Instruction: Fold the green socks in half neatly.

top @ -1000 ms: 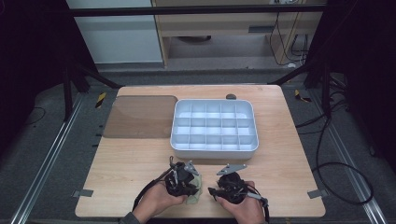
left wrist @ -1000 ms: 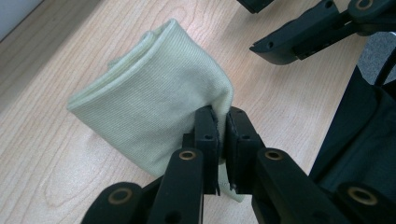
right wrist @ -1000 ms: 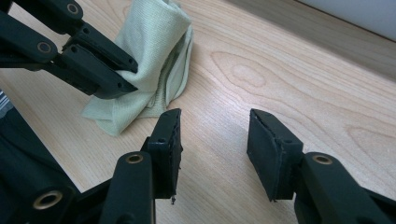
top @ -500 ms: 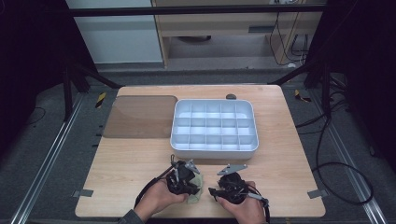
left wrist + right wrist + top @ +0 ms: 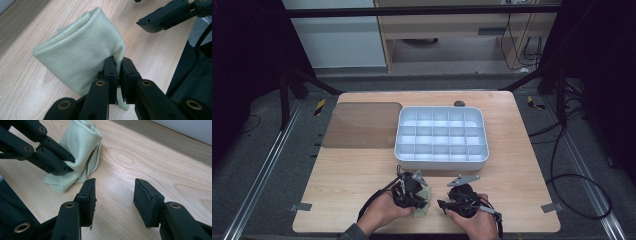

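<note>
Two tools work one folded cloth at the counter's near edge, in front of the compartment tray.

Nothing has shifted over the last second: the left tool (image 5: pixel 116 65) stays clamped on the pale green cloth (image 5: pixel 80 55), pinching its folded edge, and the cloth sits on the counter (image 5: pixel 362 170) just in front of the white compartment tray (image 5: pixel 442 161), between the two hands. The right tool (image 5: pixel 115 192) stands about half open beside the cloth with bare wood between its jaws; it holds nothing. I judge a fold or a handover is under way, not finished. The cloth's lower end is hidden behind the left tool's jaws, and from the high view the hands cover most of it.
</note>
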